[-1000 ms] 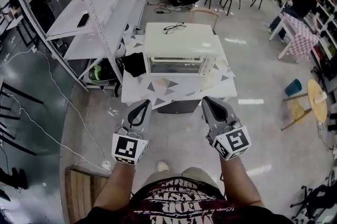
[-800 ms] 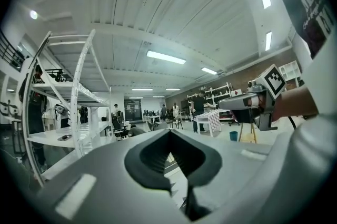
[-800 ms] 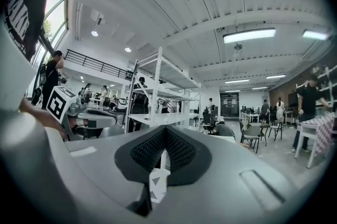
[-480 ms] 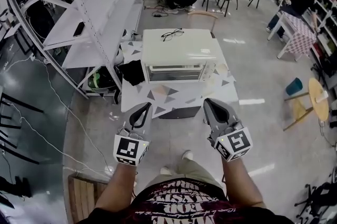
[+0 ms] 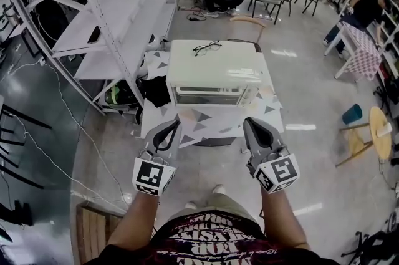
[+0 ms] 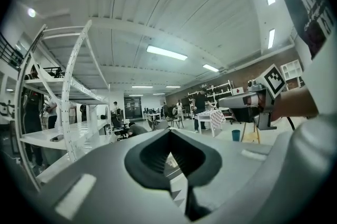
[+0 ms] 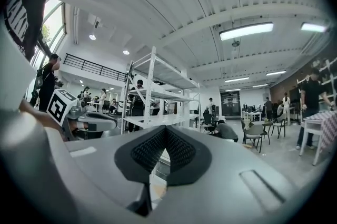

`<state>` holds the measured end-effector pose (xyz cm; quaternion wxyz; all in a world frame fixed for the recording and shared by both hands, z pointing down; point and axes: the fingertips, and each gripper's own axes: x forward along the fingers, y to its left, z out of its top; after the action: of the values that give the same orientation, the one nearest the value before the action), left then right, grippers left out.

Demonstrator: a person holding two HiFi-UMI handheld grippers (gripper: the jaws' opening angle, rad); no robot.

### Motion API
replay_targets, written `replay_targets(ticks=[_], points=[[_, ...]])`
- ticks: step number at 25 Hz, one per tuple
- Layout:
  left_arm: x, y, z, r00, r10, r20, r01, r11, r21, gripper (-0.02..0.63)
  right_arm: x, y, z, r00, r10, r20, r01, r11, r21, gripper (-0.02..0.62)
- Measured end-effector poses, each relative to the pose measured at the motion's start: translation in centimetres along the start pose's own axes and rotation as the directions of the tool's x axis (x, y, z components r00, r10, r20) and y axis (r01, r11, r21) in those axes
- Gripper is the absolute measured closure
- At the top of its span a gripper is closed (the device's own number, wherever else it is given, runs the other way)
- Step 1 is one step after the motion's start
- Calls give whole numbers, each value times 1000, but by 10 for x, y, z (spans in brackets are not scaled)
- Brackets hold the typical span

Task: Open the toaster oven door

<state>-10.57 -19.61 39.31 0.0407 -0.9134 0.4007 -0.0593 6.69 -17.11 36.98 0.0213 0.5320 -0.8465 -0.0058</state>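
A cream toaster oven stands on a small table covered with a triangle-patterned cloth. Its glass door faces me and is closed. A pair of glasses lies on the oven's top. My left gripper and right gripper hover side by side over the floor, short of the table's near edge. Both are shut with nothing in them. In the left gripper view the left gripper has its tips together, and so does the right gripper in the right gripper view.
A white shelving rack runs along the left, with a black bag between it and the table. A chair stands behind the table. A wooden stool is at the right and a pallet at the lower left. People work further back.
The table and oven have shifted slightly nearer and lower in the head view as the person steps forward. Both grippers keep the same pose and stay shut.
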Motion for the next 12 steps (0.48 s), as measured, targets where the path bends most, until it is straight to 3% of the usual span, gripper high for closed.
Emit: replay_targets(ticks=[12], points=[[46,11,-7,996,76,-43,-77,997,-21,604,34,-51,1,997,68,19,-69,997,21,571]])
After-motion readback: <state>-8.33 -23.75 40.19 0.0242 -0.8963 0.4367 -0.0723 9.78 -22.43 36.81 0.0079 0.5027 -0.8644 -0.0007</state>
